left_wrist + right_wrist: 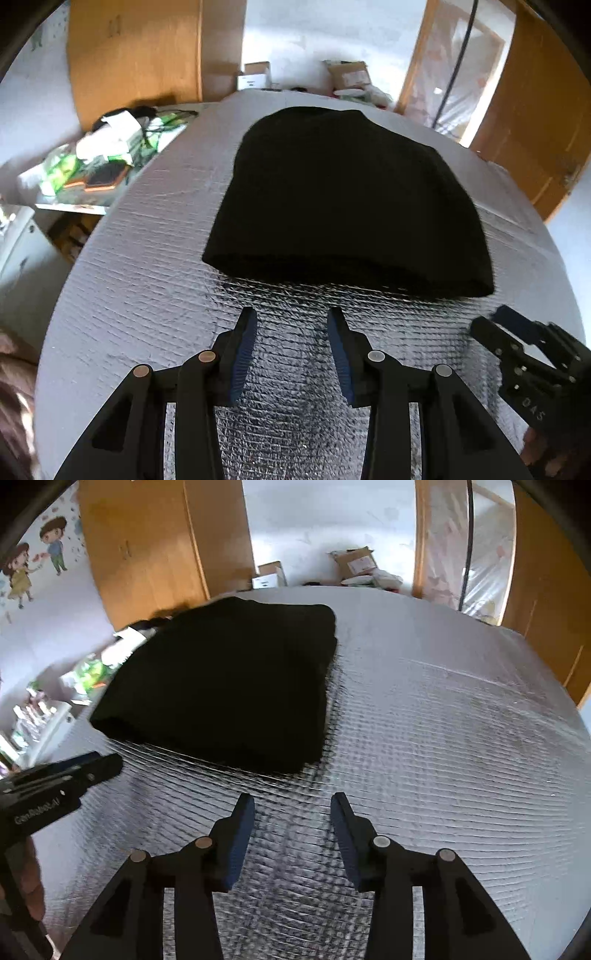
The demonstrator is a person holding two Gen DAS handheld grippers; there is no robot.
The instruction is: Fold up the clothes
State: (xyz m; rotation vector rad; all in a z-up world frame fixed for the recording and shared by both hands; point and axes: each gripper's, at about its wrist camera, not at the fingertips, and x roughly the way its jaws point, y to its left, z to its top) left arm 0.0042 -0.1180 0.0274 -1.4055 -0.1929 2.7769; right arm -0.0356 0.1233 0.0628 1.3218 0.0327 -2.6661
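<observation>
A black garment (343, 206) lies folded into a compact block on the silver quilted table cover (140, 280). My left gripper (291, 317) hovers just short of its near edge, open, with nothing between its fingers. In the right wrist view the same garment (229, 686) lies to the upper left. My right gripper (291, 803) is open and empty, just short of the garment's near right corner. Each gripper shows in the other's view: the right one (517, 339) at the lower right, the left one (62, 779) at the far left.
A cluttered side shelf (99, 162) with green packets stands left of the table. Wooden wardrobes (147, 557) and cardboard boxes (354, 565) line the back wall. A wooden door (543, 110) is at the right. Bare silver cover (461, 720) stretches to the garment's right.
</observation>
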